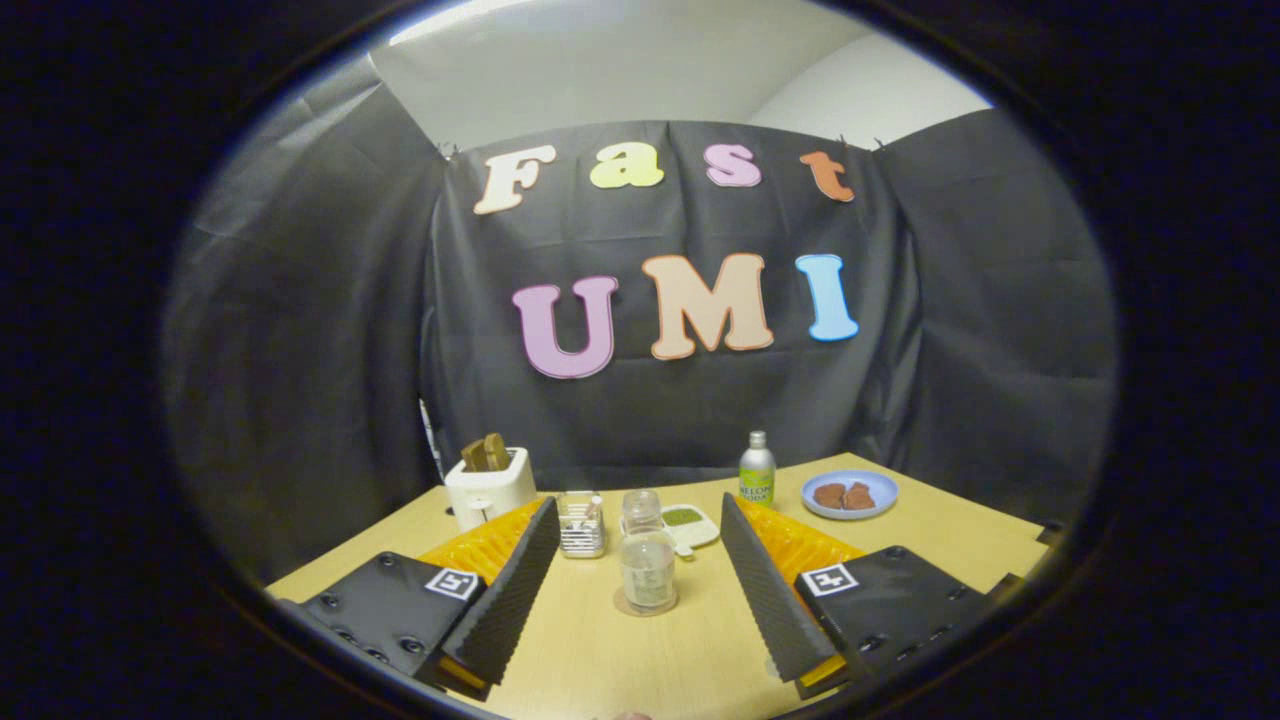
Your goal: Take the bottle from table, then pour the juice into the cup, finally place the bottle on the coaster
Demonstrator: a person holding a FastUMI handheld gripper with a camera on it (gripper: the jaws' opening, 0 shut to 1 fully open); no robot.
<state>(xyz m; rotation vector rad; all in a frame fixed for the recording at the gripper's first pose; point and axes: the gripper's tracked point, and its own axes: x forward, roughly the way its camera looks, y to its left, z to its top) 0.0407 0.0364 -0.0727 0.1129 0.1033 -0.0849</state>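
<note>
Bottle (757, 469) is standing upright on the bench (960, 540), its long axis vertical, silver cap on top and a green label around its body. In the gripper view it is lying beyond my jaws (640, 585) and off to the right of the line they are pointing along, past the tip of my right finger and well apart from it. My jaws are spread wide and are pinching nothing.

Straight ahead, between my fingers, a clear cup (648, 572) is sitting on a round coaster (628, 606), with a second clear jar (641, 508) just behind it; I cannot tell whether the cup is holding any juice. So the bottle is resting on the bench, not on that coaster, while the cup is occupying it.

To the right of the bottle, a blue plate (850, 494) is carrying brown pieces. To the left of the cup, a small holder (581, 524) is standing, and farther left a white toaster (488, 487) with bread in it.

Any reach for the bottle is, I judge, depending on swinging right and forward, meeting its upright body side-on.
</note>
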